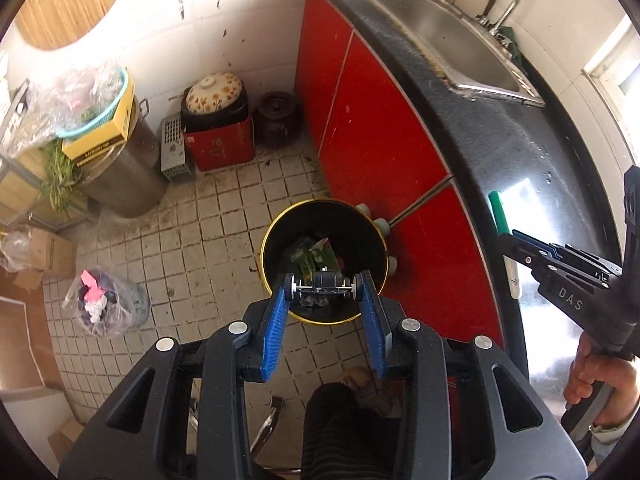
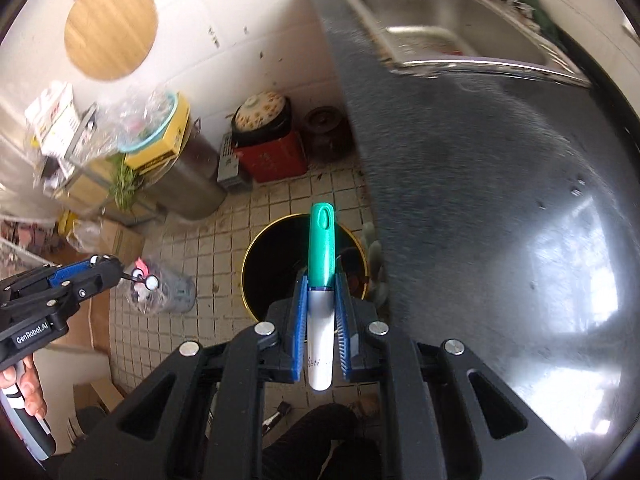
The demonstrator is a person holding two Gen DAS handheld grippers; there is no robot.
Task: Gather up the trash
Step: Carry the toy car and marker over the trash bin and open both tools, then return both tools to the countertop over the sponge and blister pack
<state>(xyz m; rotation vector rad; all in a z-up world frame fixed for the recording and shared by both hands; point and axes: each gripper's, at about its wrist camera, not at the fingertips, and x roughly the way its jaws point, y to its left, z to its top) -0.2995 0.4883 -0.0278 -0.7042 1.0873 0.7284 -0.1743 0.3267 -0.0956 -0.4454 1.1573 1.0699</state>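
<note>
Bin [image 1: 325,216]: glossy black inside w/ shiny gold metal rim, centre of frame. Counter [image 1: 520,152], right: polished dark speckled stone, glare seen. Sink [image 1: 440,32], upper right: brushed steel. Cabinet doors [image 1: 360,120]: glossy red. Floor [image 1: 200,220]: matt tiles, grimy grout. Marker [image 2: 322,280]: smooth plastic, green cap, white barrel. Toy car [image 1: 324,286]: dark plastic w/ thin metal axles. Gripper pads [image 1: 276,328]: ribbed blue, rubbery-looking; arms matt black plastic. Round board [image 2: 110,30], upper left: wood.

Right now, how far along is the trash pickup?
Done: wrappers already lie in the bin. In hand: the left gripper holds a small wheeled toy part over it, and the right gripper clamps a green-capped marker. Left: drop both in.
</note>
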